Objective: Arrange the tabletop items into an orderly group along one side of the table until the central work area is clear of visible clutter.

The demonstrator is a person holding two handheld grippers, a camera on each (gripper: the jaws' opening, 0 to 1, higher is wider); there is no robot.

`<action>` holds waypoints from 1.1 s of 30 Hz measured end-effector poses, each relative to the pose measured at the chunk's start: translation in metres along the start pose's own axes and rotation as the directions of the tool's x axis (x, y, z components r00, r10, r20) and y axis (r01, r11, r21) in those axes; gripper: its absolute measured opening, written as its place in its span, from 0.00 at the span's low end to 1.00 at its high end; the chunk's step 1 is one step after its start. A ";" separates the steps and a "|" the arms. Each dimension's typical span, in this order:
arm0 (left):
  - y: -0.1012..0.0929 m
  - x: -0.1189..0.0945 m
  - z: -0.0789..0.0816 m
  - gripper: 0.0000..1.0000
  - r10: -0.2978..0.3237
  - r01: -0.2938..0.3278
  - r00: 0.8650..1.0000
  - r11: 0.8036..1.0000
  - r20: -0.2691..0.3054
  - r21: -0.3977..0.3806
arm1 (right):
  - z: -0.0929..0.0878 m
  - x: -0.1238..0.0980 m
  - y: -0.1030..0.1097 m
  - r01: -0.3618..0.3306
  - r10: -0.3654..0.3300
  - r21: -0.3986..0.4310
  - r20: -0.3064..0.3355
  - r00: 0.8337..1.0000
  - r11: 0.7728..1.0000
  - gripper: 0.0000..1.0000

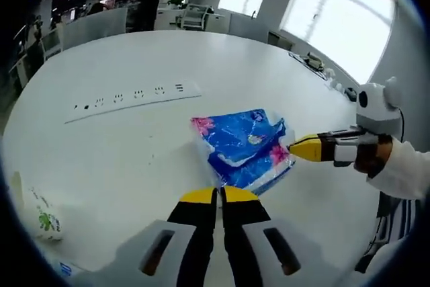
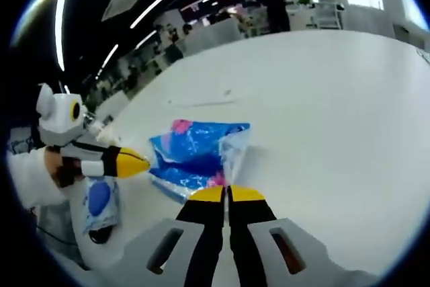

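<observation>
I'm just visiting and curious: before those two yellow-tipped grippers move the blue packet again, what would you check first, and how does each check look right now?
1. Left gripper on the blue plastic tissue packet with pink flowers: its jaws look closed at the packet's near edge; an actual pinch, cannot tell.
2. Right gripper on the packet: jaws closed against the crinkled wrapper; ok, it appears pinched.
3. Packet resting on the white table: ok.
4. Table around the packet free: ok; the white power strip lies apart from it.
5. Other clutter: not ok; a white pack with green print sits at the table edge.
</observation>
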State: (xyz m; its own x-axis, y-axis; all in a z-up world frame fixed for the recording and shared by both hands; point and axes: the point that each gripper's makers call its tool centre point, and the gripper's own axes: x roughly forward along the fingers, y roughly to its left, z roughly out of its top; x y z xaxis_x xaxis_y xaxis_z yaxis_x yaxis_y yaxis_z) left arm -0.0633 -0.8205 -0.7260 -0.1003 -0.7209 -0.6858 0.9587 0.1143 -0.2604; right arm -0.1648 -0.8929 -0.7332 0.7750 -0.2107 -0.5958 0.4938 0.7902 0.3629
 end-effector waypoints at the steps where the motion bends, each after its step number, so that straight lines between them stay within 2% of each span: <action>1: -0.004 0.000 0.003 0.00 -0.007 0.007 1.000 1.000 0.004 0.002 | 0.001 -0.004 -0.003 0.005 -0.005 0.005 0.006 1.000 1.000 0.00; 5: -0.022 0.005 0.008 0.00 -0.039 0.039 0.999 0.999 0.005 0.000 | 0.005 -0.020 -0.015 0.020 -0.020 0.042 0.016 1.000 0.999 0.00; 9: -0.041 0.013 0.003 0.00 -0.071 0.071 0.997 0.997 -0.017 0.012 | 0.002 -0.033 -0.033 0.044 -0.046 0.076 0.015 0.999 0.996 0.00; 13: -0.051 0.021 -0.004 0.00 -0.086 0.087 0.995 0.996 -0.042 0.025 | -0.004 -0.033 -0.045 0.061 -0.062 0.092 0.006 0.998 0.994 0.00; 20: -0.045 0.030 -0.021 0.00 -0.093 0.096 0.992 0.995 -0.087 0.023 | -0.023 -0.016 -0.052 0.064 -0.059 0.092 -0.048 0.997 0.994 0.00; 23: -0.036 0.031 -0.027 0.00 -0.087 0.084 0.991 0.996 -0.105 -0.033 | -0.024 -0.013 -0.049 0.046 -0.041 0.119 -0.047 0.998 0.992 0.00; 33: -0.031 0.033 -0.032 0.00 -0.080 0.075 0.991 0.996 -0.110 -0.050 | -0.032 -0.007 -0.049 0.033 -0.024 0.126 -0.069 0.997 0.992 0.00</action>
State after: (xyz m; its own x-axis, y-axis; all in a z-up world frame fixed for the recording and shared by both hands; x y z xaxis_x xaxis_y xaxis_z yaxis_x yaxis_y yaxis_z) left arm -0.1052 -0.8263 -0.7625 -0.2051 -0.6478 -0.7337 0.9341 0.0941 -0.3443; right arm -0.2067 -0.9120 -0.7700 0.7337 -0.1893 -0.6525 0.5645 0.7044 0.4303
